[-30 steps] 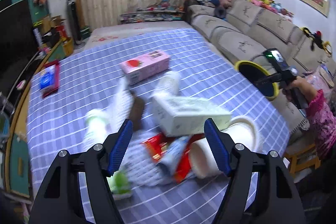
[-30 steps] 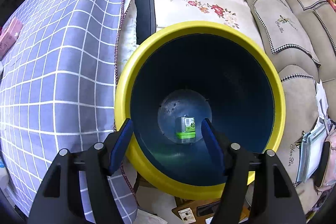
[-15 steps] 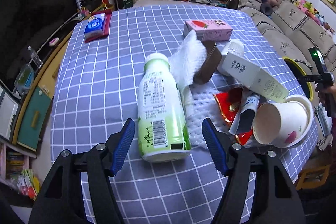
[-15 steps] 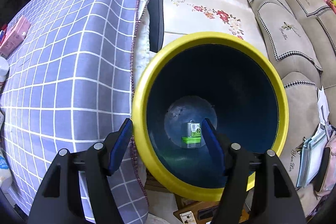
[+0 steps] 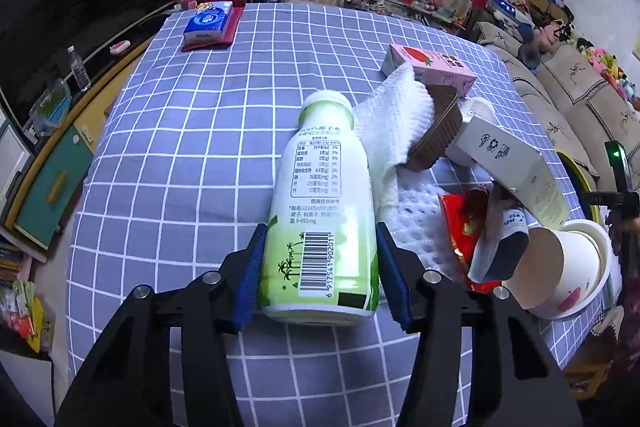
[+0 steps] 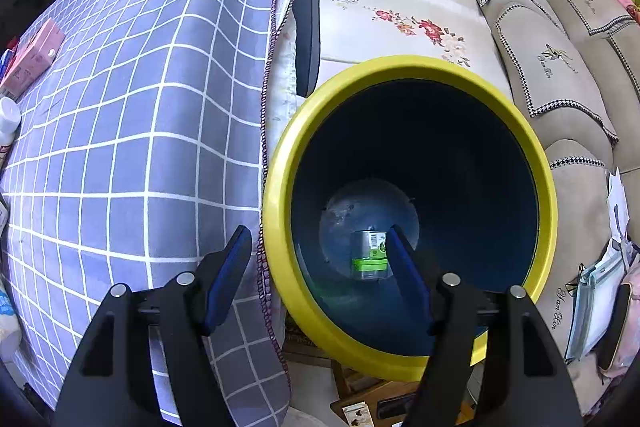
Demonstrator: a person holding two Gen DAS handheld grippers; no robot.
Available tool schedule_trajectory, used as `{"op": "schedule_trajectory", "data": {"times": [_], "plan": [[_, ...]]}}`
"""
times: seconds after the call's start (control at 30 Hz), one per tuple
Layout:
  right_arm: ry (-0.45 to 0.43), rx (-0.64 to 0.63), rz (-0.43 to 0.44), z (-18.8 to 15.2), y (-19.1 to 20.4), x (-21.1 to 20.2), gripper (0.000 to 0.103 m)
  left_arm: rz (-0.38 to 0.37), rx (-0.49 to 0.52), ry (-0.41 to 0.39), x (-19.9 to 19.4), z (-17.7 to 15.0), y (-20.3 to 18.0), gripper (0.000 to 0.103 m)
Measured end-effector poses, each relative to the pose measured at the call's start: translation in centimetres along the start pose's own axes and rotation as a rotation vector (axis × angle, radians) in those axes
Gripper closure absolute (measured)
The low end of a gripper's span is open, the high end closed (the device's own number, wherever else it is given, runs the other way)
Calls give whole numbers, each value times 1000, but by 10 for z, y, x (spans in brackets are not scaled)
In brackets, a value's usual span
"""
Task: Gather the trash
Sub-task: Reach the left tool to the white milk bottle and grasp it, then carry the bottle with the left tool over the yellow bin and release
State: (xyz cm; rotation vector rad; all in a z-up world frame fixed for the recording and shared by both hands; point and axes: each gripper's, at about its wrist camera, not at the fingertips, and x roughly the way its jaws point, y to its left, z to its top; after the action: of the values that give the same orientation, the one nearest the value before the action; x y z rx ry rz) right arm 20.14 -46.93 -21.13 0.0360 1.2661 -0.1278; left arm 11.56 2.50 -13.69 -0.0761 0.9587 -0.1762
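Trash lies heaped on the desk (image 5: pixel 168 131), which is covered by a purple cloth with a white grid. Nearest the left wrist camera is a pale green drink bottle (image 5: pixel 320 215) on its side, cap pointing away, barcode label up. The left hand-held gripper (image 5: pixel 318 277) straddles the bottle's base end, its blue pads (image 5: pixel 250 283) close beside both flanks; whether they actually press the plastic cannot be told, and the bottle rests on the cloth.

Right of the bottle sits a crumpled white paper towel (image 5: pixel 394 131) with a brown paper baking cup (image 5: pixel 436 135) tipped against it. Behind them lies a pink strawberry carton (image 5: pixel 430 69). A white box (image 5: pixel 512 167) leans tilted over a red wrapper (image 5: pixel 464 227), and a white paper cup (image 5: pixel 568 267) lies on its side at the desk's right edge. Far back on the left, a blue tissue pack (image 5: pixel 208 23) rests on something flat and red.

In the right wrist view, the right hand-held gripper (image 6: pixel 316 267) is spread wide with nothing between its fingers, above the near rim of a bin (image 6: pixel 404 67) with a yellow rim and dark blue inside. The bin stands just beside the desk's draped edge. A small green-labelled container (image 6: pixel 368 255) lies at its bottom. A beige sofa (image 6: pixel 560 59) runs along the right
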Motion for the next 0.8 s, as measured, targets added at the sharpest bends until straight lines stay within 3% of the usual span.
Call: {"op": "schedule_trajectory", "data": {"times": [0.13,0.5,0.8], "plan": [[-2,-3,4,-1,0,0,37,30,13,-22,-8,-4,0,51],[-21,-9,13,-3,4,-3,37,76,86,-222,-85,18,-12,52],[-24,-1,17,-6,1,-1,37,81,103,-294,-90,31,-20,52]]}}
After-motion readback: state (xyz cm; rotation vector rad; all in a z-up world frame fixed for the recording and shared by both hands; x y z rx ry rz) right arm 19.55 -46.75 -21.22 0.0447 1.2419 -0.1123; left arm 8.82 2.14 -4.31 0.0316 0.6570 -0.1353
